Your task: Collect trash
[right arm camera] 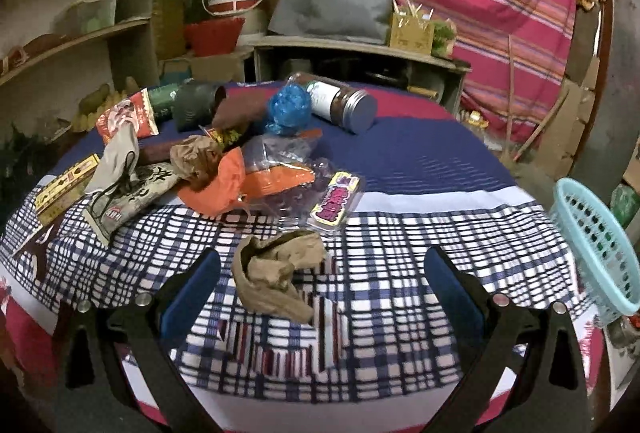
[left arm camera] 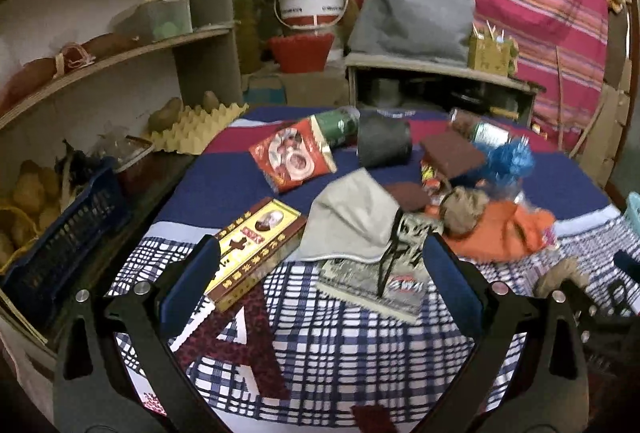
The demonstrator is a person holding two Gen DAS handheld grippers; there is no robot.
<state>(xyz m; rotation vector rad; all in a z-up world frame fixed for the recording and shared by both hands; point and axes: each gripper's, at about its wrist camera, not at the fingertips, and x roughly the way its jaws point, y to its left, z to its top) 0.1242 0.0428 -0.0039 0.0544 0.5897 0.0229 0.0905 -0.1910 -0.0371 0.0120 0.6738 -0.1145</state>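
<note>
The left hand-held gripper (left arm camera: pixel 320 273) is wide open and holds nothing. It hangs over the worktop (left arm camera: pixel 360 353), with its checked cloth. Just by its left finger lies a flat box (left arm camera: pixel 256 249). It looks stiff and light, so a pinch across its short sides should work. Next comes a grey cloth (left arm camera: pixel 352 217) on a printed packet (left arm camera: pixel 384 273); both look soft and floppy. Farther right is an orange bag (left arm camera: pixel 504 229), thin and crinkly.

The right hand-held gripper (right arm camera: pixel 320 281) is wide open too, and empty. A brown paper ball (right arm camera: pixel 276 277) lies between its fingers, a bit to the left. It looks very light and squashy, so a squeeze on the fat middle should hold it. Behind it sit a clear pack (right arm camera: pixel 332 205) and a jar (right arm camera: pixel 344 105), which looks heavy and could roll. A blue basket (right arm camera: pixel 600 253) stands at the far right edge. Nothing blocks the paper ball.
</note>
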